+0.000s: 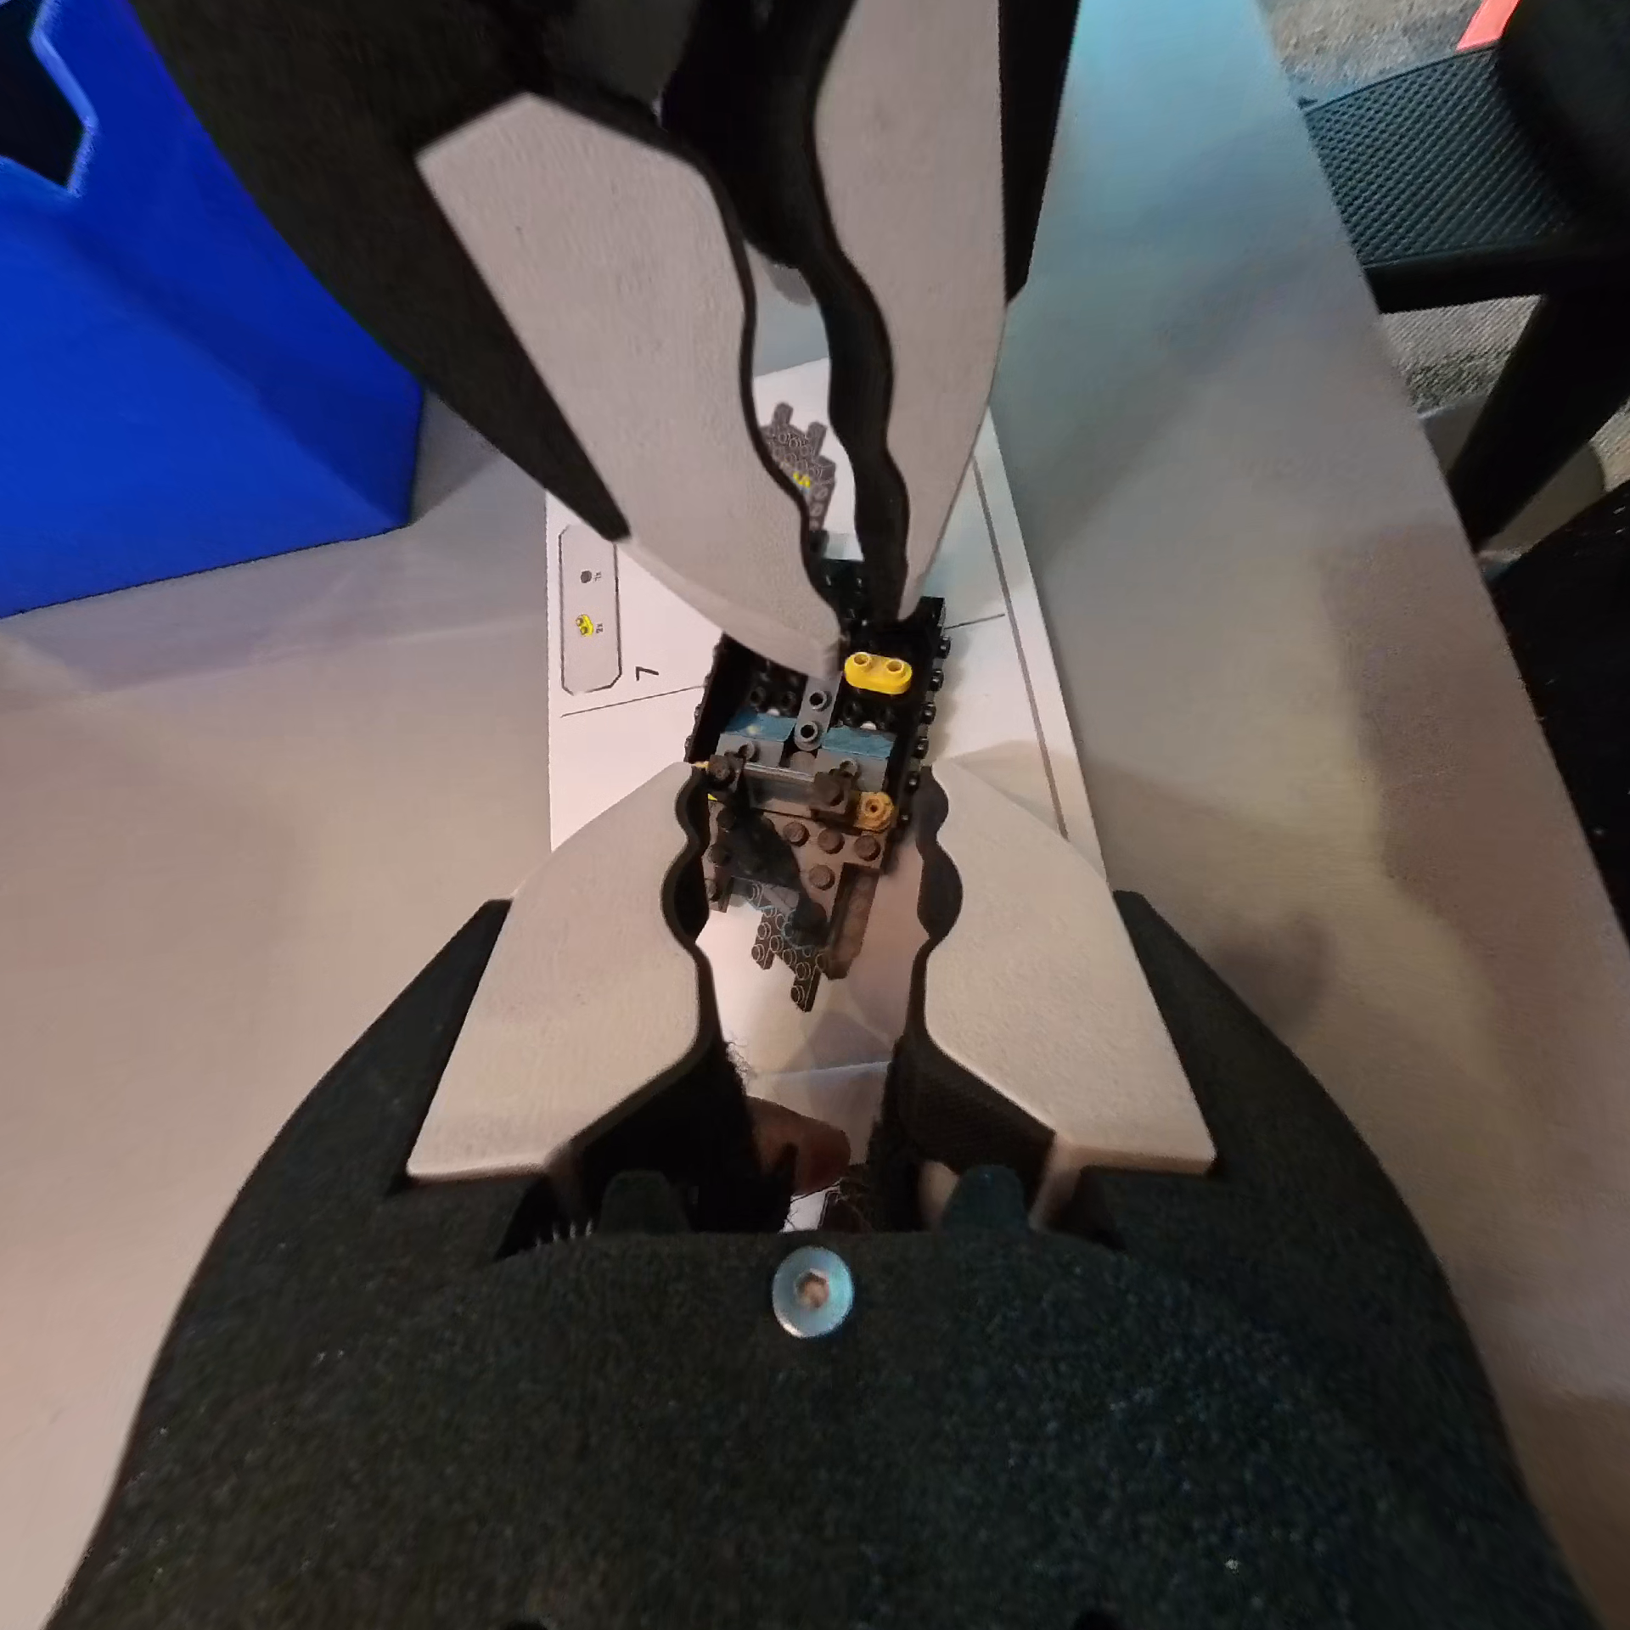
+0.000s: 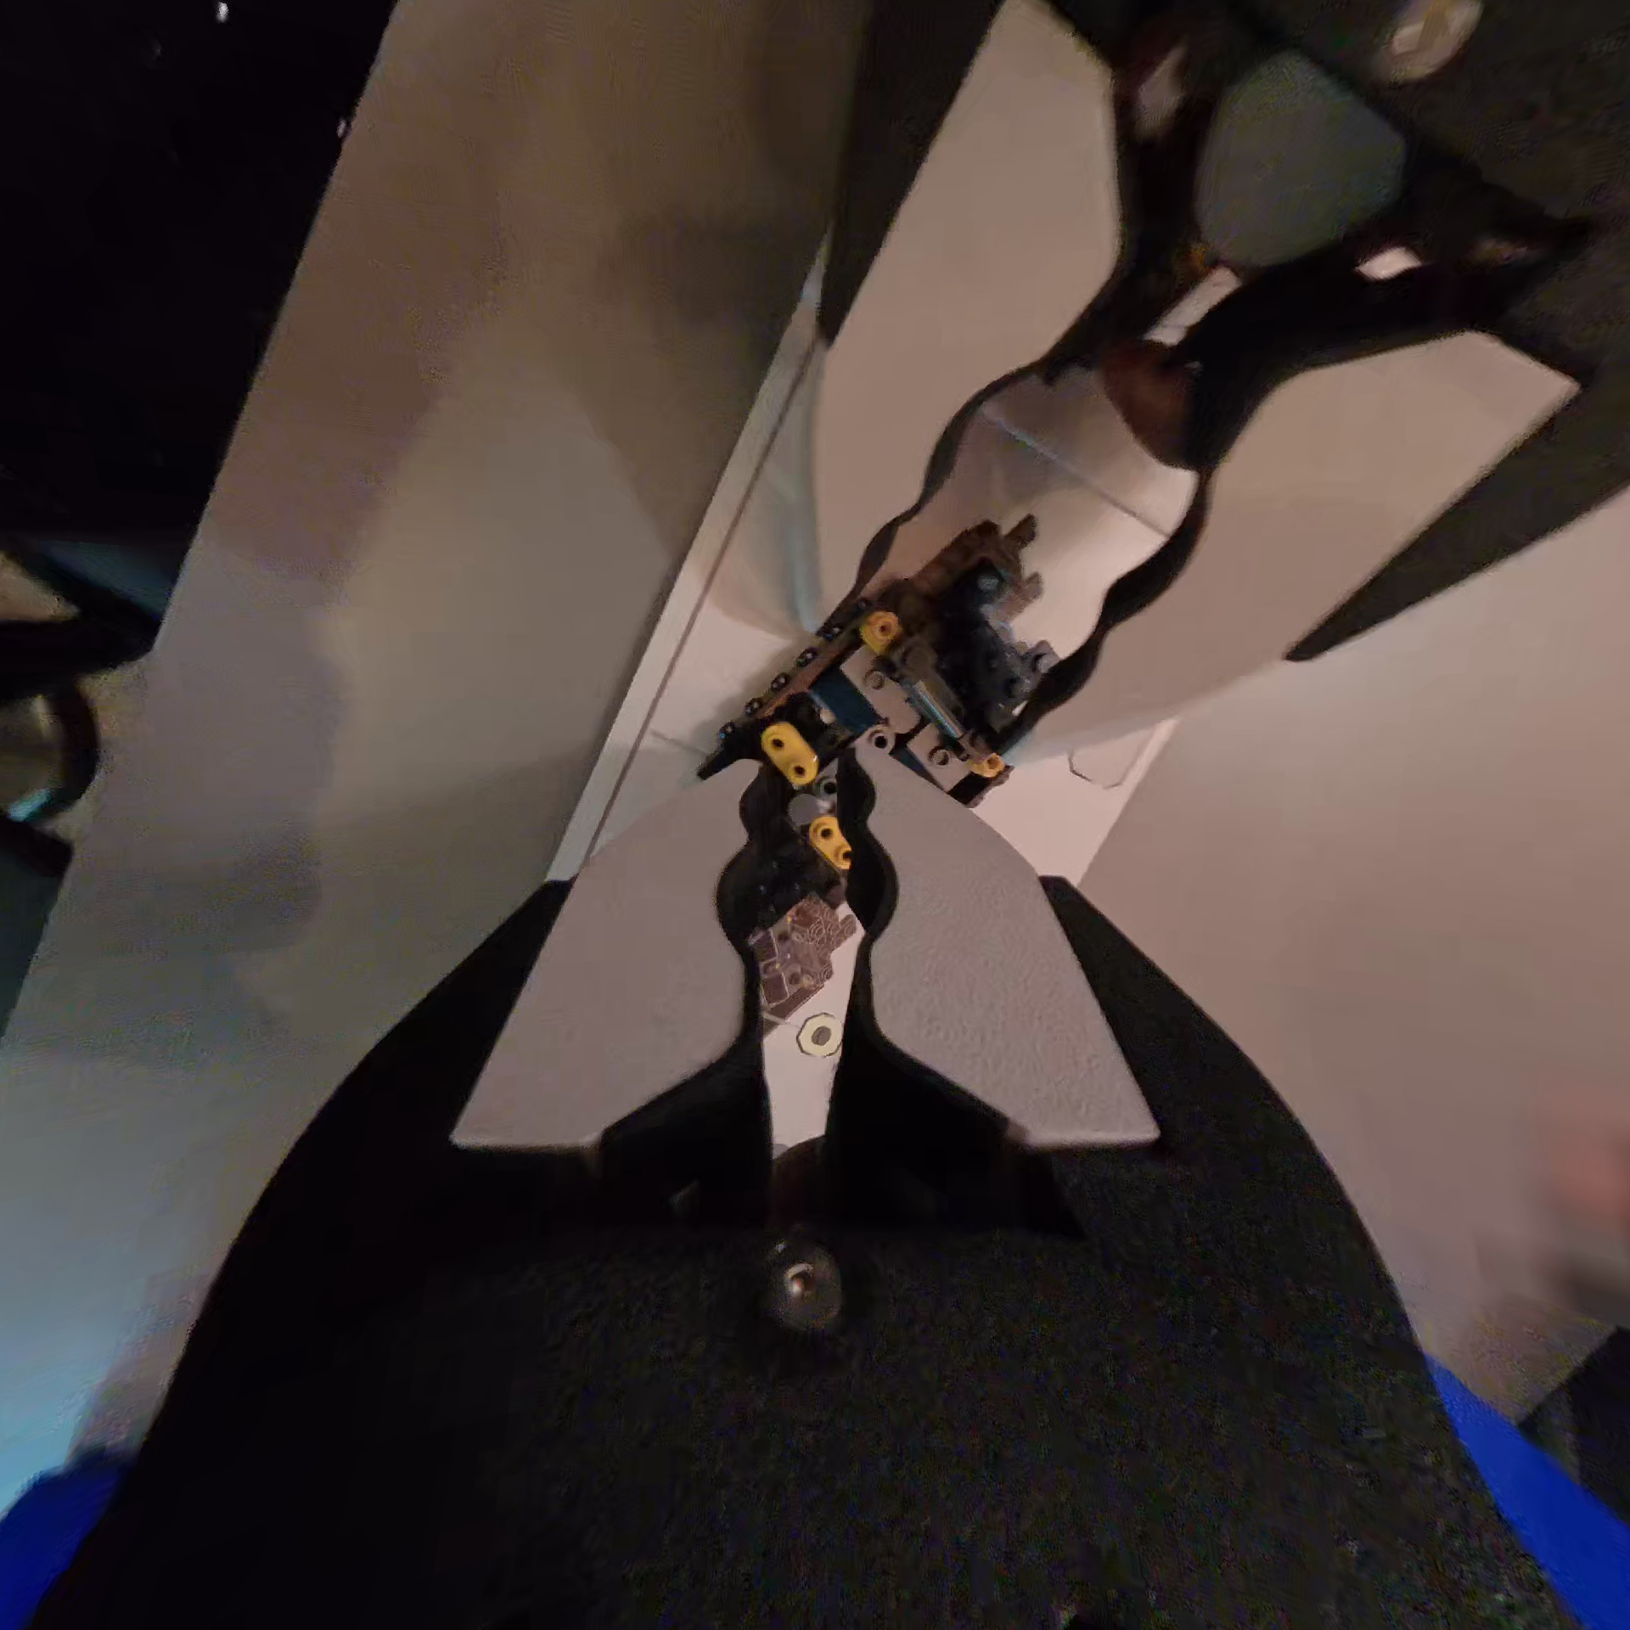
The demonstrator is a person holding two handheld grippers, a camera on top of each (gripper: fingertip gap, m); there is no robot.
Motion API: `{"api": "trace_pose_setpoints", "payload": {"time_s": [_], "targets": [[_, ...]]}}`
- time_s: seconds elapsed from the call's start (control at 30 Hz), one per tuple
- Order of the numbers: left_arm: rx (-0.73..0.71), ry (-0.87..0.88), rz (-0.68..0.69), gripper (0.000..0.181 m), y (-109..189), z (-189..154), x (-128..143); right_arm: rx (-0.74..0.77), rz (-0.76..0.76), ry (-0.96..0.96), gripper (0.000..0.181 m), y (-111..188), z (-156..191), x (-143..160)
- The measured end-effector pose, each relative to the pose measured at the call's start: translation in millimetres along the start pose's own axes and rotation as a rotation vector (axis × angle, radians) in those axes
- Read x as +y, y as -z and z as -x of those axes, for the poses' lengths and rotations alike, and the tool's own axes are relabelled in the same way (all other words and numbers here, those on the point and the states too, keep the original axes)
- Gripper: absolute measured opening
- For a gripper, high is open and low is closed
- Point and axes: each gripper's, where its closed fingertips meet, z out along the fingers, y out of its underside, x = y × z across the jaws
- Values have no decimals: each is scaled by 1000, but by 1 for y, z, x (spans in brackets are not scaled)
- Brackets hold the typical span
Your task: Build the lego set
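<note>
A small black and grey lego model (image 1: 798, 776) sits over the white instruction sheet (image 1: 609, 767). My left gripper (image 1: 803, 798) is shut on the model's sides. A yellow rounded two-stud plate (image 1: 878, 670) sits on its far black part. My right gripper (image 1: 856, 631) comes down from above with its tips together, touching the model just left of that plate. In the right wrist view, my right gripper (image 2: 848, 766) meets the model (image 2: 935, 670) beside the yellow plate (image 2: 788, 752). A second yellow plate (image 2: 830, 839) shows through the gap behind its tips. The left gripper (image 2: 948, 675) clamps the model.
A blue bin (image 1: 176, 353) stands at the back left on the pale table (image 1: 265, 882). The table's right edge (image 1: 1323, 441) runs close to the model. A black mesh chair (image 1: 1455, 176) stands beyond that edge. Left and right tips are no more than a few centimetres apart.
</note>
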Motion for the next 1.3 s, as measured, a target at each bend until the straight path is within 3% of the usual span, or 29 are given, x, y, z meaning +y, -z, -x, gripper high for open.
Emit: {"api": "trace_pose_setpoints", "payload": {"time_s": [0.1,0.5,0.93,1.3], "targets": [[12,9,-20,45,0,0,0,-36,54,67,14,-5,-2,7],[25,-12,-37,45,1,2,0,-92,26,121,7,-15,2,2],[14,-29,-50,44,1,2,1,-259,141,241,9,-14,0,11],[29,-9,-75,43,2,3,1,-346,80,219,7,-12,1,6]]}}
